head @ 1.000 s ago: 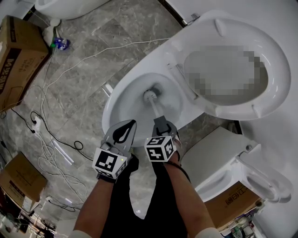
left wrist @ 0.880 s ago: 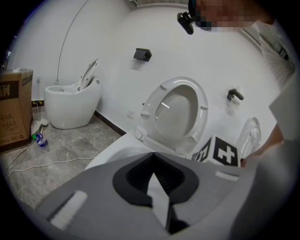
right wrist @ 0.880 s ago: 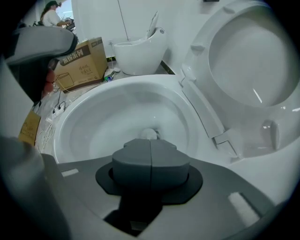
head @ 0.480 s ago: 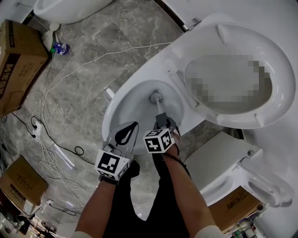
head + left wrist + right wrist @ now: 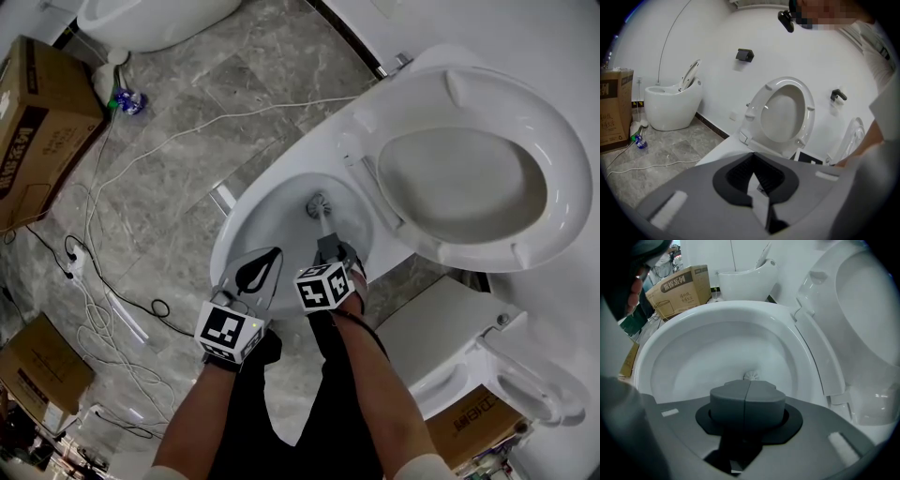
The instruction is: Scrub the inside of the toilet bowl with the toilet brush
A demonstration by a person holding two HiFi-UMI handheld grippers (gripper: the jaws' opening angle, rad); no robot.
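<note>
A white toilet bowl [image 5: 258, 220] stands with its seat and lid [image 5: 469, 178] raised. The toilet brush head [image 5: 319, 202] sits deep in the bowl near the hinge side, and its thin handle [image 5: 327, 228] runs back to my right gripper [image 5: 333, 255], which is shut on it above the front rim. In the right gripper view the brush head [image 5: 751, 376] peeks out just past the closed right gripper [image 5: 747, 397], with the bowl [image 5: 693, 362] around it. My left gripper [image 5: 253, 272] hovers over the bowl's front rim, shut and holding nothing. The left gripper [image 5: 757, 180] faces the raised seat [image 5: 785, 115].
Cardboard boxes [image 5: 42, 122] [image 5: 37, 361] stand on the marble floor at the left, with loose white and black cables [image 5: 103, 281] between them. A second toilet [image 5: 150, 19] and a small bottle [image 5: 127, 101] are at the top left. Another white fixture [image 5: 525, 366] and a box [image 5: 469, 422] crowd the lower right.
The brush head has slid a little across the bowl toward the hinge side with my right gripper following. The left gripper has stayed by the front rim.
</note>
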